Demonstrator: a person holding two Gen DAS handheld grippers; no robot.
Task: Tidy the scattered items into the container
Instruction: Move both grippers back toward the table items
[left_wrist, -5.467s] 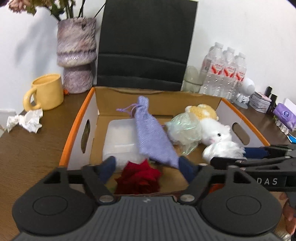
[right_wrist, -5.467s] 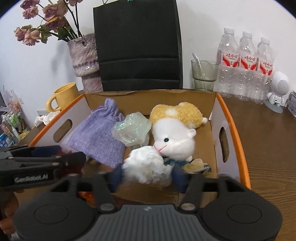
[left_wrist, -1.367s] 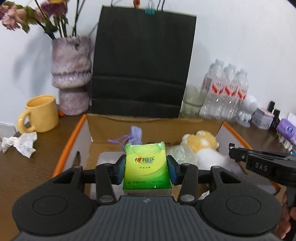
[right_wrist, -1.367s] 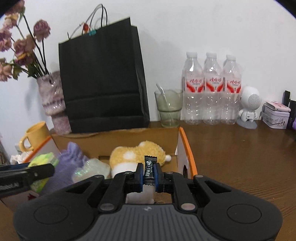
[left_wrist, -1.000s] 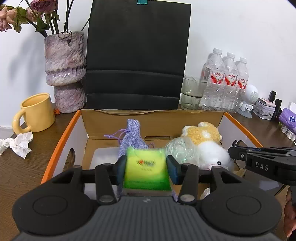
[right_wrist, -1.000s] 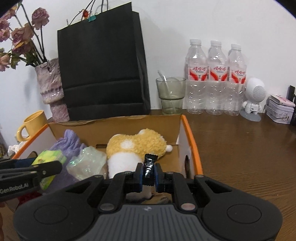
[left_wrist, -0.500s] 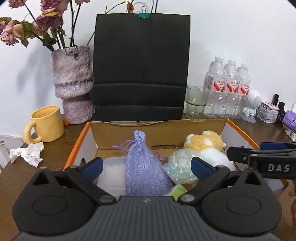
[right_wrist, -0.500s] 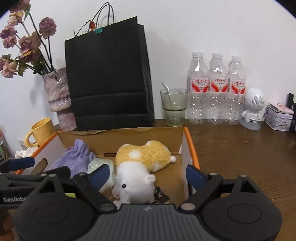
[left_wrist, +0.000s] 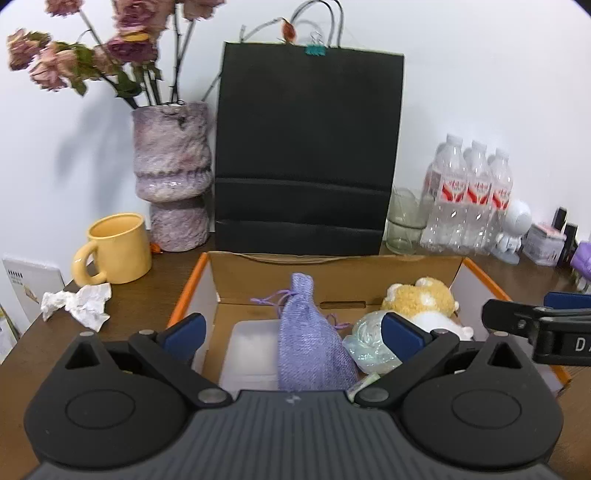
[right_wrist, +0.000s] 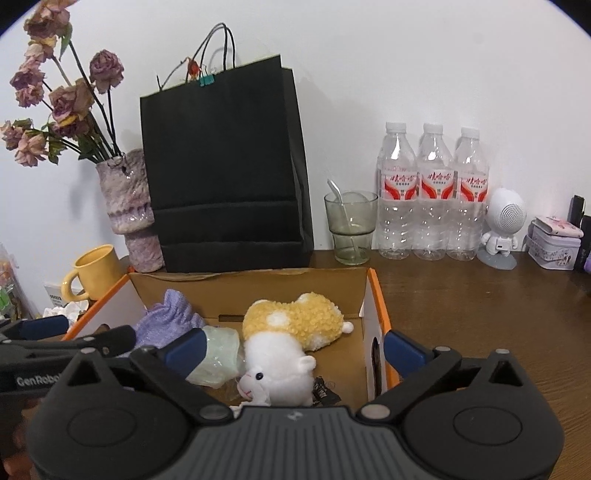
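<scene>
Two grippers over the near edge of the cardboard box (left_wrist: 332, 258), neither holding anything: left gripper (left_wrist: 291, 328) spread wide with nothing pinched, right gripper (right_wrist: 295, 349) with jaws opening and nothing between them. Inside the box, nearest first: a corner of a green pack (left_wrist: 364, 382) and a black sachet (right_wrist: 325, 389), then a white tub (left_wrist: 251, 354), a purple pouch (left_wrist: 308, 343) leaning upright, a crinkled clear wrap (left_wrist: 369, 343) and a plush toy (right_wrist: 291, 332) against the right wall. Probably a drop just finished, so best to lift straight clear of the near wall before swinging away, keeping the wide fingers off the pouch and the plush. Likely left to gather: a crumpled tissue (left_wrist: 79, 304) on the desk (right_wrist: 480, 295) left of the box. Farther back, along the desk's far edge by a white wall: a yellow mug (left_wrist: 116, 253), a vase (left_wrist: 171, 173) of dried roses, a black paper bag (left_wrist: 306, 155), a glass (right_wrist: 351, 229), three water bottles (right_wrist: 432, 195), a small white figure (right_wrist: 504, 221) and a tin (right_wrist: 554, 247).
</scene>
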